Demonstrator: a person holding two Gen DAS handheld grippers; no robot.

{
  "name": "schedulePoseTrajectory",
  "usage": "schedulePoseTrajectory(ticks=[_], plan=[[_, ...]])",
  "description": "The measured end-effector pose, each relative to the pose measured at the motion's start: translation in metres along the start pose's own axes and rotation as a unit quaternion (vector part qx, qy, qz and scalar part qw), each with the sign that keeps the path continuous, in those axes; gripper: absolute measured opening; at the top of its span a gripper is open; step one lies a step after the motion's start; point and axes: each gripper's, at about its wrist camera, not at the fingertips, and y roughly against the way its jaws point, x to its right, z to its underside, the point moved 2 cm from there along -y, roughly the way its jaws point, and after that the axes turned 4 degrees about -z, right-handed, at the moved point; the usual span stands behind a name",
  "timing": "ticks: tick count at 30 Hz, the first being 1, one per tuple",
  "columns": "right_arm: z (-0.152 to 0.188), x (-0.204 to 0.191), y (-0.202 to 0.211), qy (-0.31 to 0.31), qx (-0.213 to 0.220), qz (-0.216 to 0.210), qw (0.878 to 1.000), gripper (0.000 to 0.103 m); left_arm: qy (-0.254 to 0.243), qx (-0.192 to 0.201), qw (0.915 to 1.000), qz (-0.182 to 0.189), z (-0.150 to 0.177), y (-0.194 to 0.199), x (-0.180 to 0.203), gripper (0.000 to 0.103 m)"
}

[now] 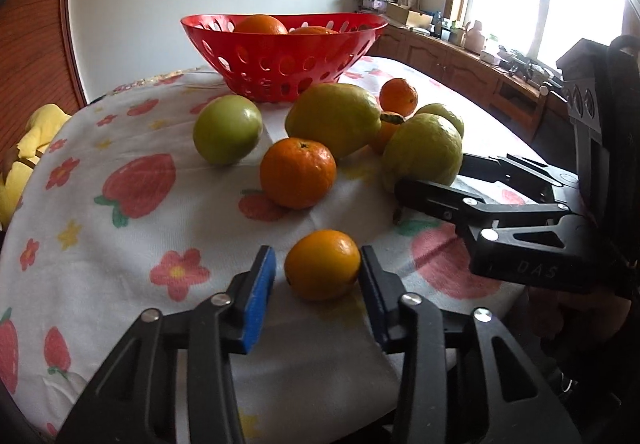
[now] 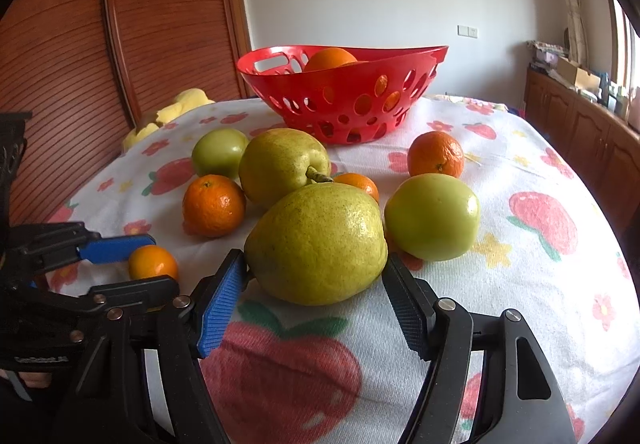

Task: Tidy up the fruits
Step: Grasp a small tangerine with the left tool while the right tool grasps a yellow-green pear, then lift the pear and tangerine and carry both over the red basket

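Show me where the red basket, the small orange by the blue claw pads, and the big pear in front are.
Red basket point(image 2: 320, 92): right wrist view, on its front wall.
Small orange point(image 1: 322, 265): left wrist view, middle of its peel.
Big pear point(image 2: 316, 242): right wrist view, centre of its near side.

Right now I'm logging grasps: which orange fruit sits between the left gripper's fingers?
The smallest, palest mandarin, nearest the table edge, apart from the other fruit, between the left gripper.

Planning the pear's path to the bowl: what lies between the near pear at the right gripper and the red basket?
In the right wrist view, a second pear and a small orange lie between the near pear and the red basket.
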Motion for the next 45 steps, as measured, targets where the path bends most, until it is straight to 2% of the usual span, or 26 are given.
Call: schedulePoseTrajectory(ticks=[4, 22, 38, 45], plan=[[0.0, 0.0, 0.0, 0.004, 0.0, 0.003, 1.0, 0.072, -0.005, 0.001, 1.0, 0.001, 0.0, 0.001, 0.002, 0.034], [0.001, -0.003, 0.001, 0.017, 0.004, 0.01, 1.0, 0.071, 0.017, 0.047, 0.9987, -0.007, -0.02, 0.027, -0.018, 0.034], [0.0, -0.007, 0.004, 0.023, 0.001, 0.017, 1.0, 0.071, 0.018, 0.061, 0.9979, -0.011, -0.038, 0.029, -0.02, 0.034], [-0.017, -0.012, 0.029, 0.036, 0.034, 0.005, 0.999, 0.071, 0.02, 0.064, 0.9977, -0.009, -0.046, 0.025, -0.019, 0.034]])
